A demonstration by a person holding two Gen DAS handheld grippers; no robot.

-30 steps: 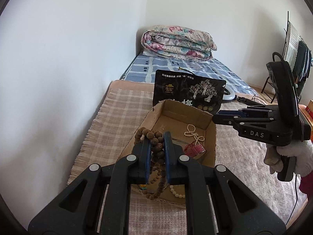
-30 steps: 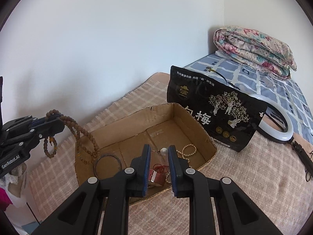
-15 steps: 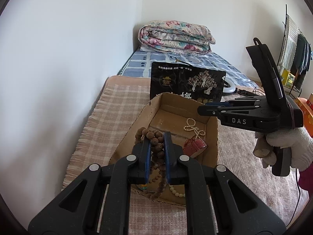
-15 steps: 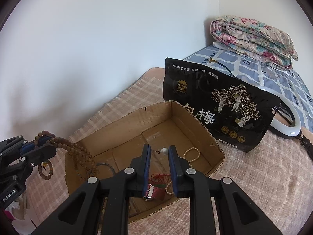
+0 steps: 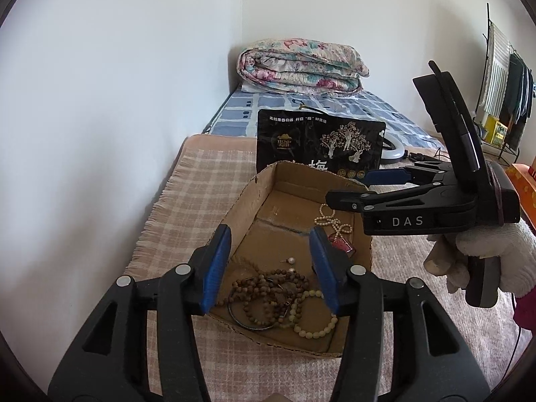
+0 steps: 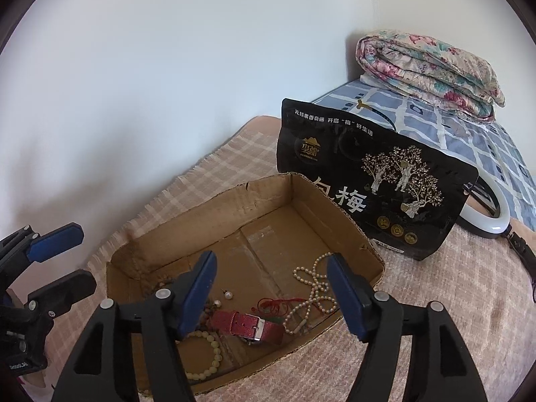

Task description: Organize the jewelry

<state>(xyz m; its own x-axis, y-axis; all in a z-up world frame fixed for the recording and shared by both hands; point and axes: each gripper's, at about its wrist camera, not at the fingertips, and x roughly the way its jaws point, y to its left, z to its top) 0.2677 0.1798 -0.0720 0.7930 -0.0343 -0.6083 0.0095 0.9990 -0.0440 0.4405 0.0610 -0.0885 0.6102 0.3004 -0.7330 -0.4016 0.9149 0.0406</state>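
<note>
Left wrist: plaid blanket (image 5: pixel 201 181) on bed. Left claw (image 5: pixel 269 264) spread wide, empty, over cardboard box (image 5: pixel 254 187); brown bead strand (image 5: pixel 264 288) lies inside. Gloved right hand (image 5: pixel 482 258) levels right claw (image 5: pixel 355 189) above box.

Right wrist: right claw (image 6: pixel 271 288) wide, empty; red watch strap (image 6: pixel 248 326), pearl necklace (image 6: pixel 311 284) below.

Both the left hand-held gripper (image 5: pixel 271 261) and the right hand-held gripper (image 6: pixel 271 291) now gape; the brown beads (image 5: pixel 268 288) and pearl earring (image 6: pixel 228 295) lie in the cardboard box (image 5: pixel 248 201).

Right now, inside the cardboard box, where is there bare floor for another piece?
The cardboard box is bare at its far end, toward the black pouch. The near end is crowded: brown bead strand, pale bead bracelet, red watch strap, pearl necklace, pearl earrings.
</note>
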